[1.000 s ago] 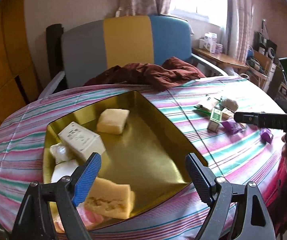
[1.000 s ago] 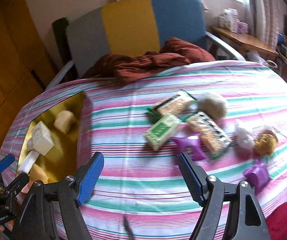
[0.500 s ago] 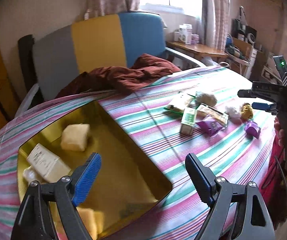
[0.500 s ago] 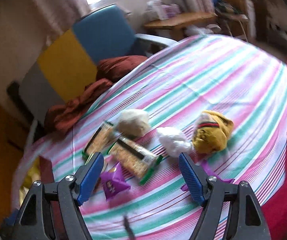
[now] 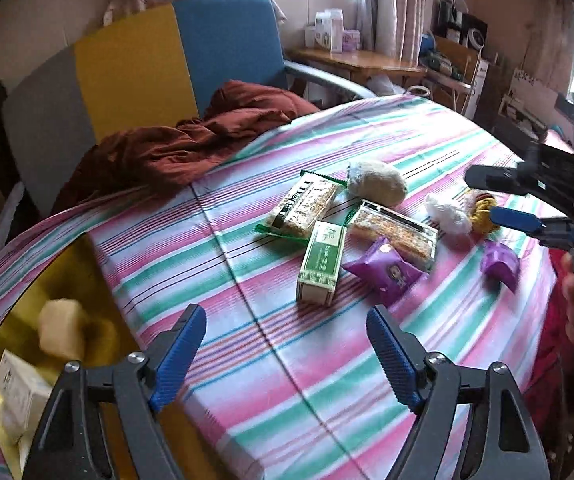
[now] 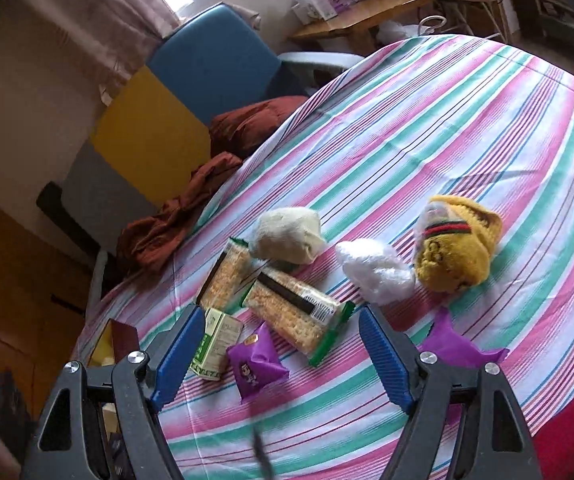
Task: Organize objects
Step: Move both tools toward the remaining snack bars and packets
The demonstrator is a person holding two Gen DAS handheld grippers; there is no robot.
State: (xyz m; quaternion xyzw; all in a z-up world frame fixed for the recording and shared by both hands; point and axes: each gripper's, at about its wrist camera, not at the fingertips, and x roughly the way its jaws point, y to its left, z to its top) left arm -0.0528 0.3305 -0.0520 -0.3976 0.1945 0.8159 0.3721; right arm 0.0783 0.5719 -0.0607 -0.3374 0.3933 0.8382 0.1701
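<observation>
Snacks (image 5: 393, 233) clustered on striped cloth (image 5: 367, 360) (gold tray (image 5: 99, 280) beside).

The left gripper (image 5: 287, 350) has two black angular plastic arms with triangular cut-outs, each carrying a silver round-headed screw near its tip. Its fingers (image 5: 179, 354) are lined with blue ribbed pads. The right gripper (image 6: 277, 350) is built alike: black frame, silver screws, blue ridged pads (image 6: 383, 356). A small green light glows on its black body at the far right of the left wrist view.
</observation>
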